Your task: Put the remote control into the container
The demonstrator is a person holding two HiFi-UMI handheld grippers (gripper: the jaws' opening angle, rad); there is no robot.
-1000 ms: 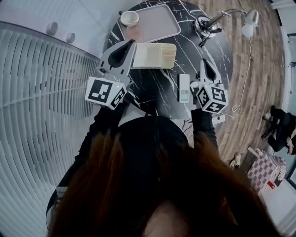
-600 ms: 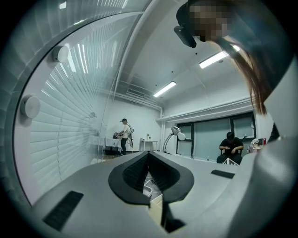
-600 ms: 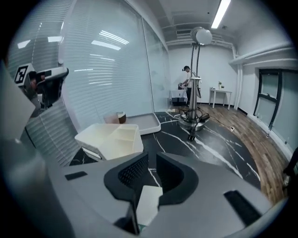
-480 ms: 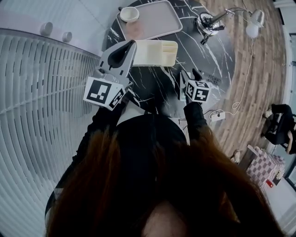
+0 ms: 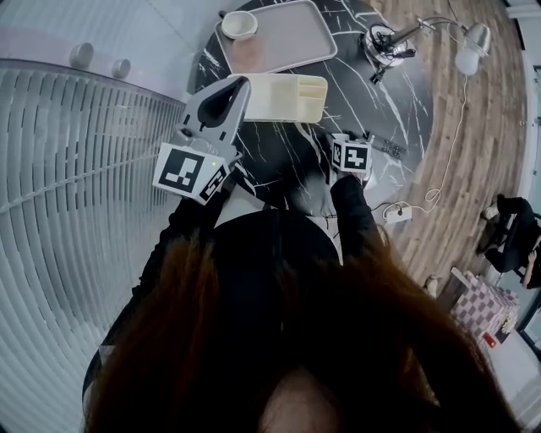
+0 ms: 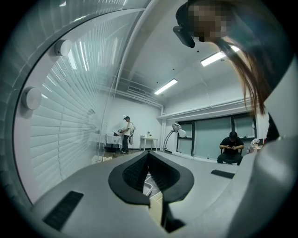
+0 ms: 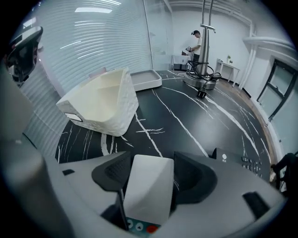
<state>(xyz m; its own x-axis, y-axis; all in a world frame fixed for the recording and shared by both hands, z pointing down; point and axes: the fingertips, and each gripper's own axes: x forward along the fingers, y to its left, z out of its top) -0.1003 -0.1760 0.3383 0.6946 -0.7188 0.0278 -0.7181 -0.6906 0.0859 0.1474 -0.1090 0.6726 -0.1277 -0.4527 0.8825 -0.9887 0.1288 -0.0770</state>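
On the round black marble table (image 5: 279, 145) there's plenty of bare top. The stretch between my right gripper and the cream divided container (image 5: 270, 100) is open, white-veined marble with nothing lying on it. The grey tray (image 5: 283, 38) sits at the far side just past the container, and the desk lamp (image 5: 382, 44) stands off to the far right near the rim.

My left gripper (image 6: 148, 155) points level, tips right at the container's left end. Its fingers are pressed together at the tips with nothing between them, and the cream wall shows through the gap behind.

My right gripper (image 7: 151, 160) is tipped steeply down near the table edge closest to me. Its jaws have just been opening and now stand wide, with the white remote control (image 7: 149, 188) lying on the marble between them and nothing pinching it. The remote's long axis runs straight along the gripper. The plain end points away toward the table's middle, and the end with the round coloured buttons points back at me.

A black remote (image 7: 242, 160) lies just right of the right jaw. It has a small round logo that's too tiny to read. The only other print is the square markers on the cube (image 5: 352, 156). A little white bowl (image 5: 239, 24) sits by the tray's far left corner.
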